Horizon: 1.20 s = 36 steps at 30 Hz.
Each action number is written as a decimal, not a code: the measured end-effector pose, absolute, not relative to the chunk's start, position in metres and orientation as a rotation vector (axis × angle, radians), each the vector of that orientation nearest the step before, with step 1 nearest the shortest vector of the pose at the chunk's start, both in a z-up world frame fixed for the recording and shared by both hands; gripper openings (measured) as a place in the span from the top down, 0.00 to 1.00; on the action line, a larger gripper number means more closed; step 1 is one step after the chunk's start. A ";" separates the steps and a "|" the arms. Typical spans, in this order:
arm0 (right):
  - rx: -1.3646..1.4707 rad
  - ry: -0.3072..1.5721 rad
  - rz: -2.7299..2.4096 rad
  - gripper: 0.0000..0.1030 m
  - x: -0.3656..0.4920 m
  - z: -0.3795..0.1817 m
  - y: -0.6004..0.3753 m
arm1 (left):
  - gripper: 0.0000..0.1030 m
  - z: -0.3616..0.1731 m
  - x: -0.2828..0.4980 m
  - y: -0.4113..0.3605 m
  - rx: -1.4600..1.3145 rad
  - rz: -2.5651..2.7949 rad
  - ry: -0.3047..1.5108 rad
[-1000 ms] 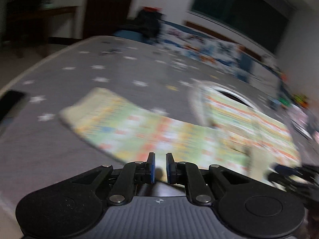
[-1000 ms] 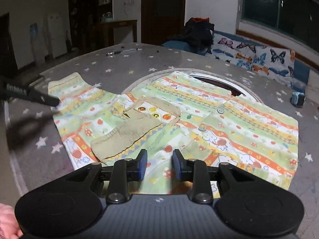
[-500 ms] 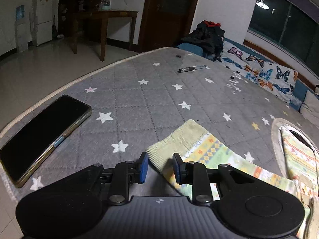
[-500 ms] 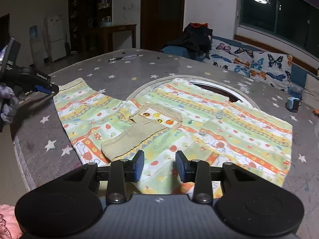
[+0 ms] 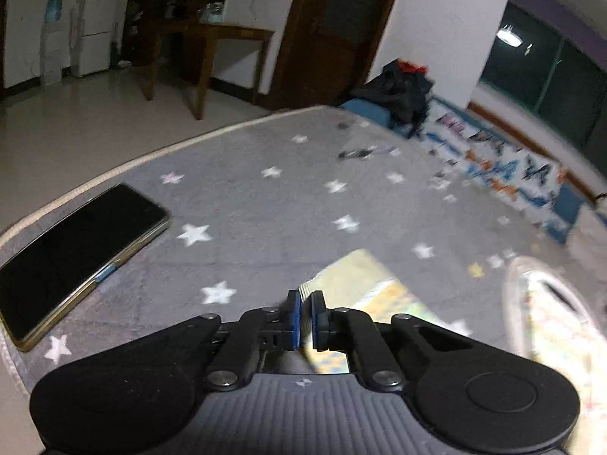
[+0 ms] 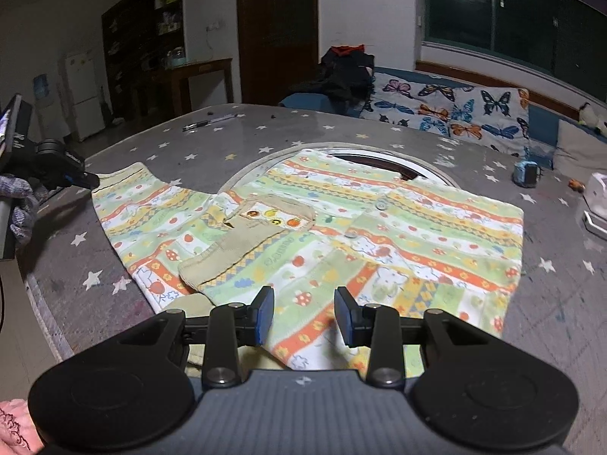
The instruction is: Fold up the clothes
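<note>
A child's patterned cardigan (image 6: 379, 227) in green, yellow and orange stripes lies flat on the grey star-print table cover (image 6: 189, 144). One sleeve stretches left; the other is folded over the chest with its beige cuff (image 6: 227, 261) near the front. My left gripper (image 5: 305, 316) is shut on the outstretched sleeve's cuff (image 5: 341, 273); it also shows in the right wrist view (image 6: 89, 181) at that cuff. My right gripper (image 6: 303, 314) is open just above the cardigan's near hem, holding nothing.
A black phone (image 5: 72, 254) lies near the table's left edge. A pen (image 6: 208, 121) lies at the far side. A small blue object (image 6: 525, 174) and a white item (image 6: 595, 204) sit at the right. A butterfly-print sofa (image 6: 455, 106) stands behind.
My left gripper swung to the sleeve cuff and has closed on it. My right gripper has opened a little wider and stayed over the hem.
</note>
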State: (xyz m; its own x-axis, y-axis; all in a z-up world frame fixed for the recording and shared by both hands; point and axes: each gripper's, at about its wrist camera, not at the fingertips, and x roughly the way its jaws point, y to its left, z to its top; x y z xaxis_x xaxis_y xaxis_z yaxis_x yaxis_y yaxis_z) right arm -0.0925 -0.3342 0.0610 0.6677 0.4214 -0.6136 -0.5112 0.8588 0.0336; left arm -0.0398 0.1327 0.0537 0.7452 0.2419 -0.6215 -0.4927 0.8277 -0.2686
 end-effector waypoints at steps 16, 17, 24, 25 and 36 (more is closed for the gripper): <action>-0.009 0.639 0.435 0.66 -0.091 0.068 -0.379 | 0.98 0.137 -0.045 -0.056 -0.379 -0.387 0.543; -0.002 0.640 0.432 0.66 -0.091 0.068 -0.381 | 0.98 0.135 -0.045 -0.067 -0.360 -0.416 0.556; 0.045 0.645 0.410 0.66 -0.090 0.071 -0.395 | 0.97 0.111 -0.043 -0.107 -0.242 -0.467 0.635; 0.052 0.646 0.407 0.66 -0.089 0.071 -0.397 | 0.96 0.108 -0.045 -0.105 -0.211 -0.440 0.636; 0.061 0.652 0.441 0.66 -0.084 0.072 -0.383 | 0.75 0.064 -0.046 -0.070 0.013 -0.215 0.679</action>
State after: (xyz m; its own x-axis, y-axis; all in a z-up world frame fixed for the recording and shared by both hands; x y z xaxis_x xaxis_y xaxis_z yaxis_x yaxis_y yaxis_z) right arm -0.0836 -0.3835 0.0715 0.7064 0.4150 -0.5733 -0.3775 0.9061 0.1908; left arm -0.0458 -0.0697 0.0635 0.7570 -0.1927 -0.6244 0.2010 0.9779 -0.0582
